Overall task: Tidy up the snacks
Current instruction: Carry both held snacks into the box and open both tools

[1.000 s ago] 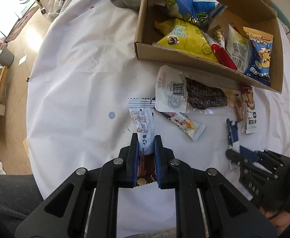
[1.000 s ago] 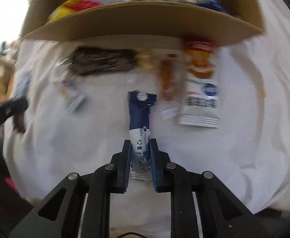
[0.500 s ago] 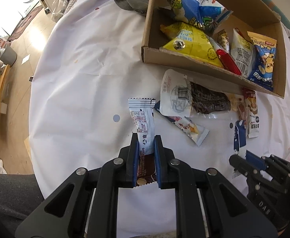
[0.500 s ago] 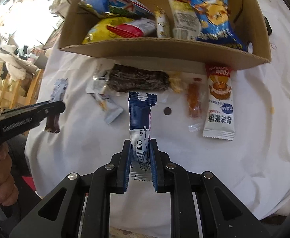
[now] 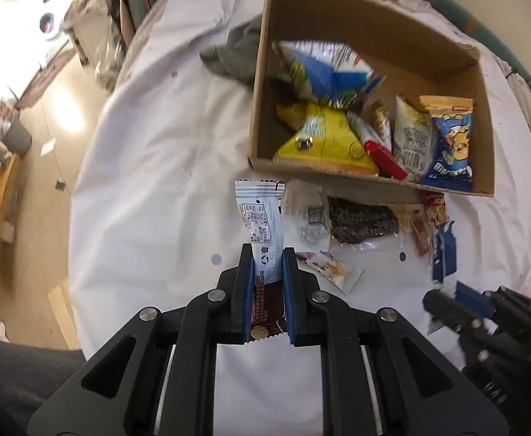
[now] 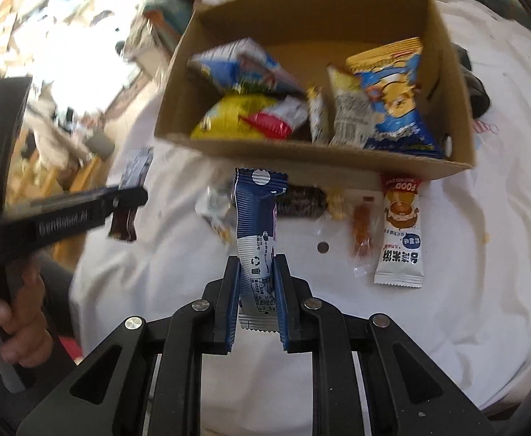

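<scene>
We find the left hand-held gripper (image 5: 268,290) pinching a white-and-brown snack bar (image 5: 263,232), and the right hand-held gripper (image 6: 256,290) pinching a blue-and-white snack bar (image 6: 256,225). Both bars run lengthwise along the fingers, pointing toward the cardboard box (image 6: 302,152) directly ahead across the tabletop (image 5: 149,181); neither hand-held gripper appears clearly nearer.

The left gripper (image 5: 267,283) now carries its white-and-brown bar (image 5: 262,225) clear of the white cloth (image 5: 149,189), its far end nearer the cardboard box (image 5: 262,83) than a second ago; the right gripper (image 6: 255,292) lifts its blue-and-white bar (image 6: 256,218) likewise. In both wrist views the box interior opens up ahead of the fingers; the loose packets lie farther below.
</scene>
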`<state>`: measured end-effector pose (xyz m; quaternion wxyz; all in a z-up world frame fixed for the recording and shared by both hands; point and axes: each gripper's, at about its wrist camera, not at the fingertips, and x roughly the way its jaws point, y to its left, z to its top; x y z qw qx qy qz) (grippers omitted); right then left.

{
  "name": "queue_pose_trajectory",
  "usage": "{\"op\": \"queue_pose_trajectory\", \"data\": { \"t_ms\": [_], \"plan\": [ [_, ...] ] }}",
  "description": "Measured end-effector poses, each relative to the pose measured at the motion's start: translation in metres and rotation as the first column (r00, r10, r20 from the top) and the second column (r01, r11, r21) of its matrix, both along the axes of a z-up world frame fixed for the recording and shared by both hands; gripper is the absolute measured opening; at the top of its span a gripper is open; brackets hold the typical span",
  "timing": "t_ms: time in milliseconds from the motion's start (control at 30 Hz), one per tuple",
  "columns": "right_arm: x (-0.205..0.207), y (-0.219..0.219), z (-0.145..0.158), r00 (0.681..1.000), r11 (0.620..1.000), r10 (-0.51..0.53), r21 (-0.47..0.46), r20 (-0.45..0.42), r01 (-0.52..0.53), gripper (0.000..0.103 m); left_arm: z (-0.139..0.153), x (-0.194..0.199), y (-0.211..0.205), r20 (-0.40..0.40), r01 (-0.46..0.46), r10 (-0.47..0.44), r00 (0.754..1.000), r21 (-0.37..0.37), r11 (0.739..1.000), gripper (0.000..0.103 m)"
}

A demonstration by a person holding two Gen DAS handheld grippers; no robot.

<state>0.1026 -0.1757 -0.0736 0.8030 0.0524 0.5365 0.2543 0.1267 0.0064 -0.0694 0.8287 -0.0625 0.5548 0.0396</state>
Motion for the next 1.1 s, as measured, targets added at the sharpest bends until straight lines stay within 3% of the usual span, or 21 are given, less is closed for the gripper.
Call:
{"op": "queue_pose_trajectory", "data": {
  "t_ms": [167,367,500,733,1100],
  "plan": [
    [-0.002,-0.018,0.026,0.996,0.998,-0.046,0.048,0.077,0.043,0.019,0.012,-0.005,0.004,0.048,-0.019,0.02,0.999,-0.021,1.0,0.012],
    [0.008,-0.046,0.048,0.981,0.974,-0.165,0.177,0.105,0.144,0.019,0.049,-0.006,-0.003,0.18,0.012,-0.008,0.984,-0.02,1.0,0.012],
    [0.02,-0.059,0.054,0.971,0.955,-0.216,0.231,0.103,0.187,0.019,0.065,0.006,-0.008,0.213,0.047,-0.041,0.976,-0.023,0.999,0.012],
    [0.053,-0.065,0.063,0.965,0.958,-0.234,0.197,0.119,0.208,0.019,0.069,0.045,-0.017,0.194,0.08,-0.079,0.978,0.001,0.997,0.012],
    [0.114,-0.055,0.042,0.971,0.973,-0.215,0.108,0.1,0.204,0.019,0.035,0.11,-0.036,0.126,0.108,-0.111,0.986,0.031,0.994,0.012]
  ]
}}
